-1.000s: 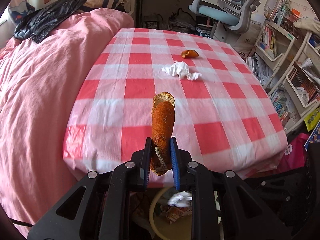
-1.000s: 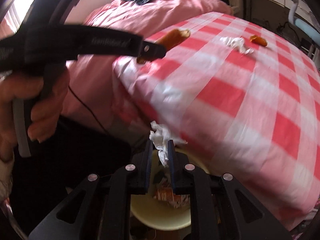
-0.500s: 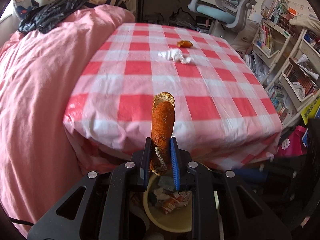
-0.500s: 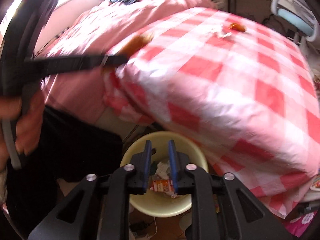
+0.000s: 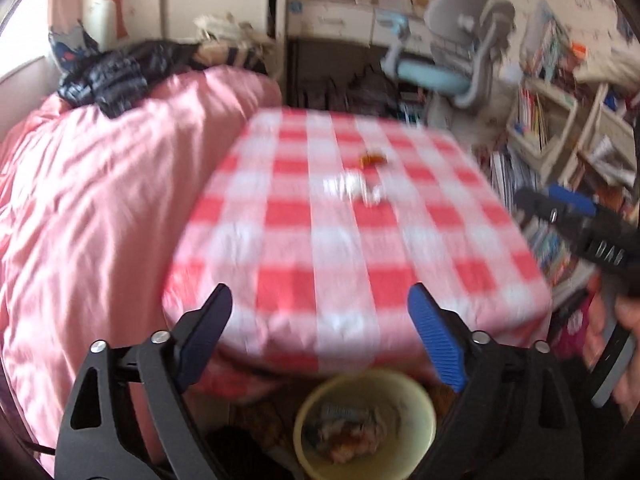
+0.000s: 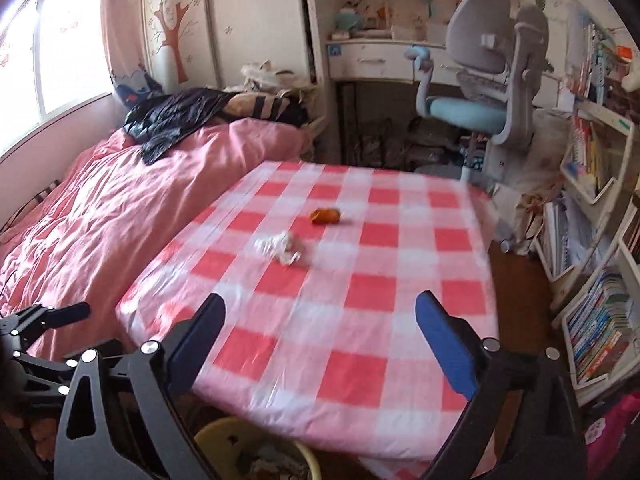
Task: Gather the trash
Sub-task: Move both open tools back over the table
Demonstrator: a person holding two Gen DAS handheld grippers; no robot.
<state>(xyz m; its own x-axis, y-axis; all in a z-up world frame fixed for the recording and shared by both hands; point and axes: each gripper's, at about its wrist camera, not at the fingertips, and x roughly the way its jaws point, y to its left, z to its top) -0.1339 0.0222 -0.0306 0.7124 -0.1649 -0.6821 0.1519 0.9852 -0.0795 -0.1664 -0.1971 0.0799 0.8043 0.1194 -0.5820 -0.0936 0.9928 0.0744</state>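
Observation:
A crumpled white tissue [image 6: 280, 247] and an orange peel [image 6: 326, 216] lie near the middle of the red-and-white checked table [image 6: 360, 292]. Both show blurred in the left wrist view: tissue [image 5: 352, 186], peel [image 5: 372, 158]. A yellow bin [image 5: 364, 424] with trash inside stands on the floor below the table's near edge; its rim shows in the right wrist view [image 6: 224, 436]. My left gripper [image 5: 320, 332] is open and empty above the bin. My right gripper [image 6: 320, 332] is open and empty over the table's near edge.
A bed with a pink duvet [image 6: 120, 208] runs along the table's left side, a black jacket [image 6: 172, 116] on it. A desk chair [image 6: 480, 80] stands behind the table. Bookshelves [image 6: 592, 240] line the right. The right gripper shows at the left view's right edge [image 5: 560, 216].
My left gripper opened and the long orange peel it held is gone from its jaws. My right gripper opened wide and rose from the bin to face the table.

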